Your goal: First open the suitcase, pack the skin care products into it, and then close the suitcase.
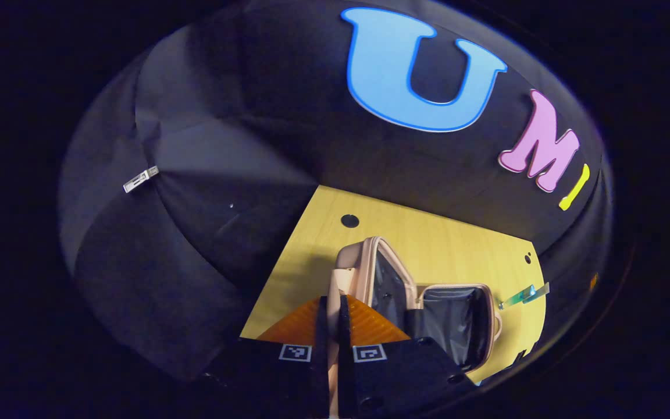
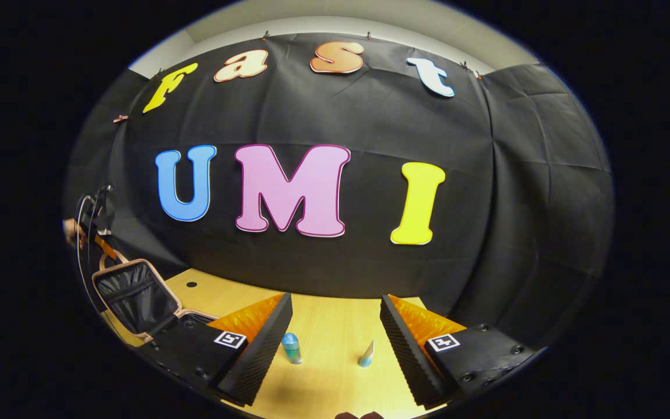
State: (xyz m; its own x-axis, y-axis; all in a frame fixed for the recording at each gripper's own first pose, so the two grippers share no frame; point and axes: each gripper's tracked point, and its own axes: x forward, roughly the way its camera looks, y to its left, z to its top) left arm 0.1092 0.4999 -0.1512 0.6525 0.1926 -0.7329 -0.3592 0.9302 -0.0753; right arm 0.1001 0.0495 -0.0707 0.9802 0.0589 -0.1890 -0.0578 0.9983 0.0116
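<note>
Wooden table [image 2: 335,326], open suitcase [image 1: 428,302], left gripper [image 1: 333,326] fingers apparently pinching its lid, right gripper [image 2: 335,343] fingers spread, empty.

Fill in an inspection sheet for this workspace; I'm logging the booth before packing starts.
Surface: yellow wooden table, with small round holes.
Job's things: pink suitcase open, black lining showing; blue-capped bottle and pale tube standing apart on the table.
Clutter: green tube lying beside the suitcase.
Grippers: left gripper shut on the suitcase lid edge; right gripper open, facing the two products.
Cables: black cables by the lid.
Surroundings: black cloth wall.
</note>
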